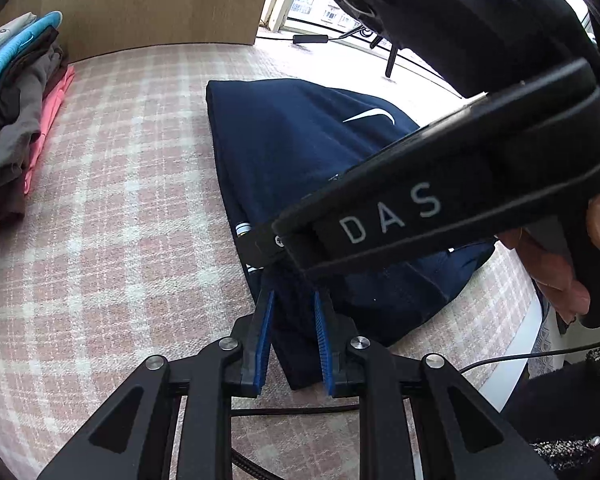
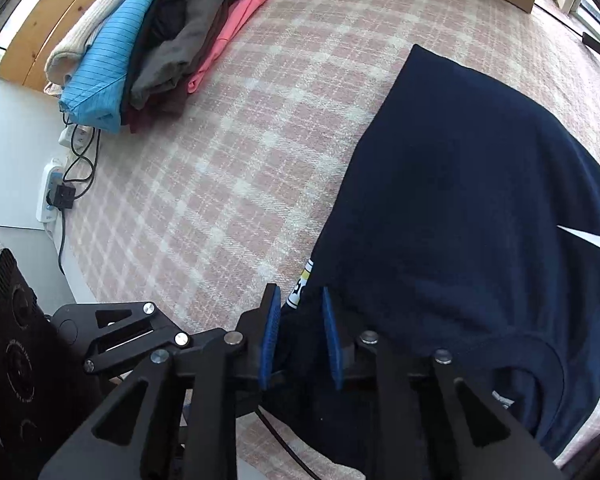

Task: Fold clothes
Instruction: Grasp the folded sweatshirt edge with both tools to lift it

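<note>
A navy T-shirt (image 1: 300, 148) with a white swoosh lies partly folded on the pink plaid bed cover (image 1: 120, 208). My left gripper (image 1: 294, 300) is shut on the shirt's near edge, with dark cloth bunched between its blue pads. The right gripper's black body (image 1: 440, 208) crosses over the shirt in the left wrist view. In the right wrist view the same shirt (image 2: 480, 200) fills the right side, and my right gripper (image 2: 300, 300) is shut on its near edge by the printed label.
A stack of folded clothes (image 1: 16, 112) lies at the far left by the wooden headboard (image 1: 152, 0); it also shows in the right wrist view (image 2: 160, 36). A power strip with cables (image 2: 54, 192) sits on the floor at left. The bed edge (image 1: 516, 352) is at right.
</note>
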